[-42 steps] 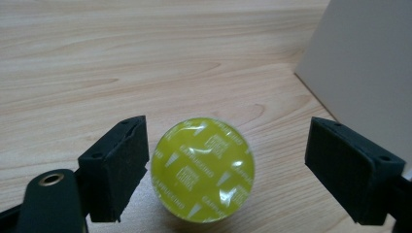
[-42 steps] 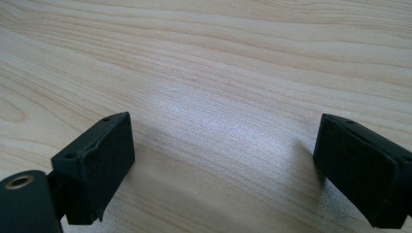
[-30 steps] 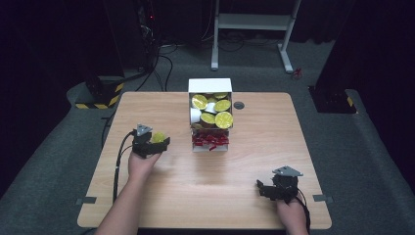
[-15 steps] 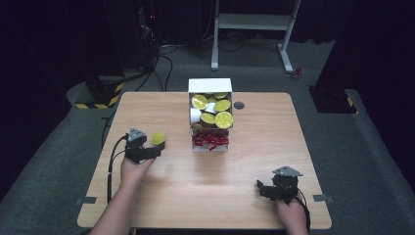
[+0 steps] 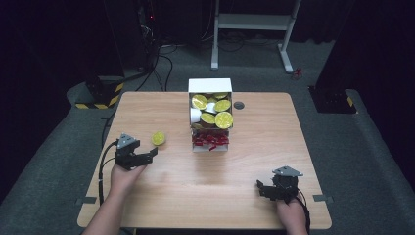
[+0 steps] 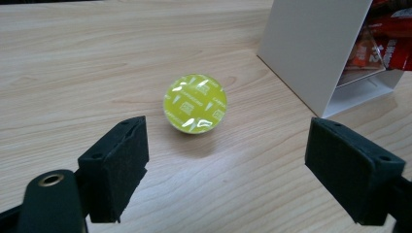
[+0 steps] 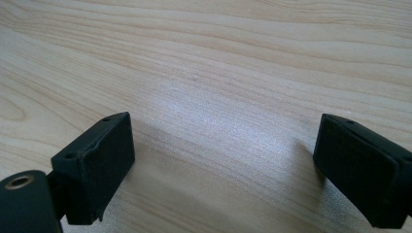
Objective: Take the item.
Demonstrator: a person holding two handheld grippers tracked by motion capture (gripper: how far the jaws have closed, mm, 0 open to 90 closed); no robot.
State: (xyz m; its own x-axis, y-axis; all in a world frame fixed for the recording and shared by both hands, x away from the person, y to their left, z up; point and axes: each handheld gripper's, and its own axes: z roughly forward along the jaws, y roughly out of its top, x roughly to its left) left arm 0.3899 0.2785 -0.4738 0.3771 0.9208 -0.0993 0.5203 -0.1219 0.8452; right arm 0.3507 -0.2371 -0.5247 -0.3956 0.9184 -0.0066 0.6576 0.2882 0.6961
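While one yellow capsule (image 6: 195,103) lies alone left of the full box (image 5: 210,85), both grippers' jaws stand apart, empty

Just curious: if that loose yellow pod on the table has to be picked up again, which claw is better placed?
Probably the left claw: open, with the yellow pod just ahead. The right claw rests far off.

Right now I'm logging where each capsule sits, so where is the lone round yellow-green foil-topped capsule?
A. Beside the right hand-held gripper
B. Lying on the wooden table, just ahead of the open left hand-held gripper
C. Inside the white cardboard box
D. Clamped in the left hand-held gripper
B: the round yellow-green foil-topped capsule lies on the wooden table, free of the left hand-held gripper, whose jaws stand wide apart.
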